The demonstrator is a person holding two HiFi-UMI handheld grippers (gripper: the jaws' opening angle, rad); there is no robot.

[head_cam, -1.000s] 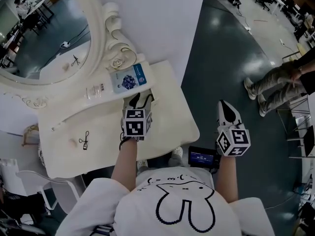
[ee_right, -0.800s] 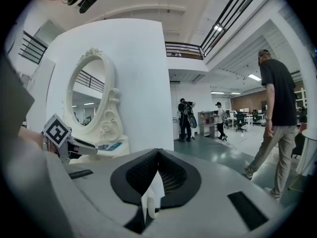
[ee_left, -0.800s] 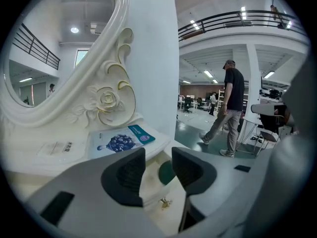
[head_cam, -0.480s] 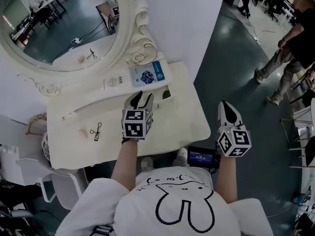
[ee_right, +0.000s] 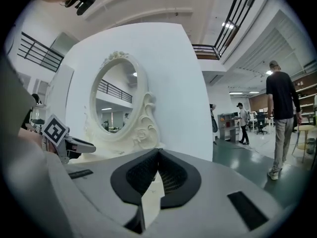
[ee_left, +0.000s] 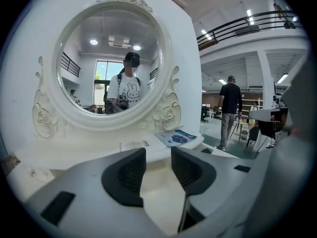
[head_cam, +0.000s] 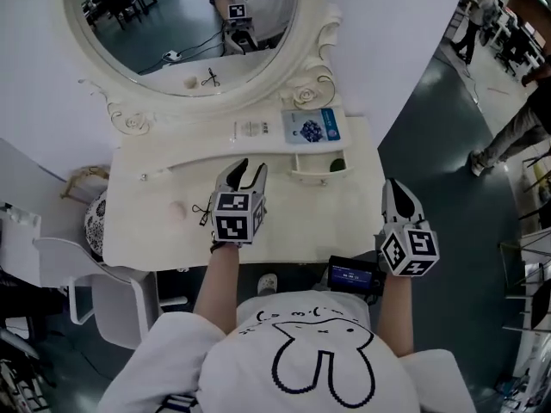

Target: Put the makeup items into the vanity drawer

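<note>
The white vanity (head_cam: 284, 222) with an oval mirror (head_cam: 185, 24) stands in front of me. Its small drawer (head_cam: 315, 175) is pulled out at the right, with a dark item (head_cam: 337, 164) inside. A blue packet (head_cam: 311, 128) and a white labelled tube (head_cam: 250, 129) lie on the raised shelf. An eyelash curler (head_cam: 204, 210) and a pale pink puff (head_cam: 177, 210) lie on the top. My left gripper (head_cam: 247, 169) (ee_left: 158, 157) hovers open and empty just right of the curler. My right gripper (head_cam: 393, 186) (ee_right: 157, 155) is shut on nothing, off the vanity's right front corner.
A white chair (head_cam: 103, 291) stands at the vanity's left front. Dark green floor (head_cam: 448, 144) stretches to the right, where people (head_cam: 516, 136) walk about. A small device (head_cam: 351, 276) hangs at my waist. A tiny item (head_cam: 145, 176) lies on the left of the top.
The vanity has slid right in the head view. My left gripper went from above the drawer to the middle of the top. My right gripper came from over the floor to the table's corner.
</note>
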